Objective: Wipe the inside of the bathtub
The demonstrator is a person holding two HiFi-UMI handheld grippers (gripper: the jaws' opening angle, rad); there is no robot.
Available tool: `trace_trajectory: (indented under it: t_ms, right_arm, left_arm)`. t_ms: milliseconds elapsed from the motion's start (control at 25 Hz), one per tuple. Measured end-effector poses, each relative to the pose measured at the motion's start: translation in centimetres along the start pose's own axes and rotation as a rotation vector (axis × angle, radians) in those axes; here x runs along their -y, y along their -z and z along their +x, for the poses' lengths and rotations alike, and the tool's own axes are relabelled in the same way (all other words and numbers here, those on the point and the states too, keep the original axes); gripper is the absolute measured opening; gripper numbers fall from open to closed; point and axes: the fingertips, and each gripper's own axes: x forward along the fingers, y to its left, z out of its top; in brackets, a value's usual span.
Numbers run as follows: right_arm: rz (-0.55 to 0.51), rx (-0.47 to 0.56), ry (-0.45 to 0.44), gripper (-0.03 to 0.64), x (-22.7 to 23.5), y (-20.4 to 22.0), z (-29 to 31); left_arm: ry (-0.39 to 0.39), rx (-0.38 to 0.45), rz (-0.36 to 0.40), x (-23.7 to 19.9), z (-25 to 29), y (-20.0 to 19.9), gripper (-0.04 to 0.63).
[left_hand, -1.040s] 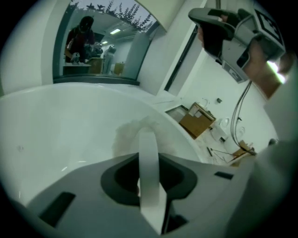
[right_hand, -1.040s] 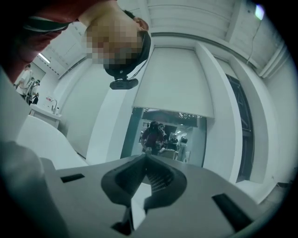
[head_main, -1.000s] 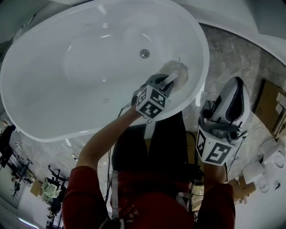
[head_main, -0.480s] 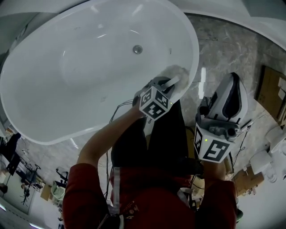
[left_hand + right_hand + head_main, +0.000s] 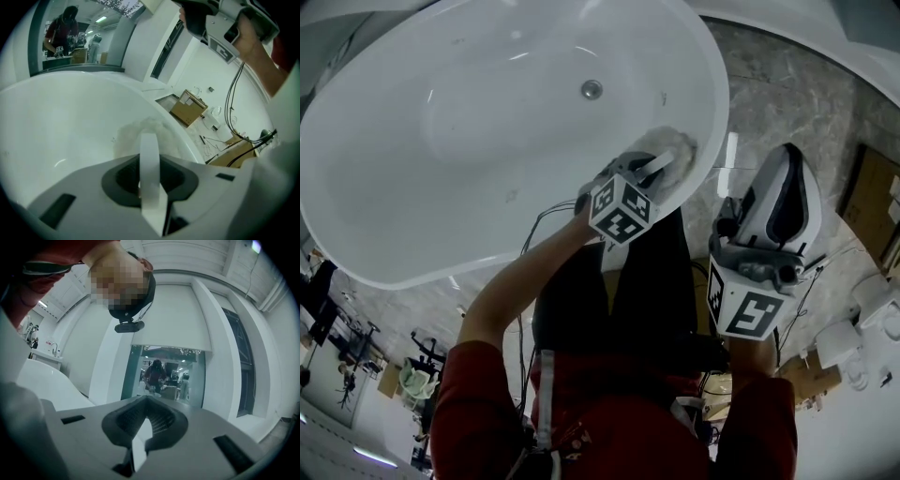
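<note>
The white oval bathtub (image 5: 412, 234) fills the upper left of the head view, its drain (image 5: 592, 89) near the middle. My left gripper (image 5: 664, 161) is shut on a white fluffy cloth (image 5: 673, 148) and presses it against the tub's inner wall just below the right rim. In the left gripper view the cloth (image 5: 136, 133) bunches ahead of the closed left gripper (image 5: 149, 137) on the curved white wall. My right gripper (image 5: 778, 206) is held outside the tub over the floor, tilted upward, shut with nothing in it; the right gripper (image 5: 146, 420) faces a wall and doorway.
Grey marbled floor (image 5: 787, 84) surrounds the tub. Cardboard boxes (image 5: 874, 216) and white fixtures (image 5: 862, 323) stand at the right. Cables (image 5: 548, 220) hang from the left gripper. Past the tub rim lie a box (image 5: 188, 107) and cables (image 5: 234, 136); people stand far off (image 5: 63, 33).
The cloth and left gripper have slid a little along the tub wall, away from the drain toward the near rim. The right gripper has stayed at the side.
</note>
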Motion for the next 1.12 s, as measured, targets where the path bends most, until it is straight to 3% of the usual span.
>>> trace_trajectory:
  t_ms: [400,1120]
  right_arm:
    - [0.007,-0.028,-0.123,0.011,-3.0,4.8,4.3]
    - [0.042,-0.097,-0.300,0.011,-10.5,14.1,9.9]
  left_arm:
    - [-0.063,-0.016,-0.046,-4.2,4.3,3.1,0.094]
    - [-0.182,-0.143,-0.143,-16.3,15.4,14.2,0.094]
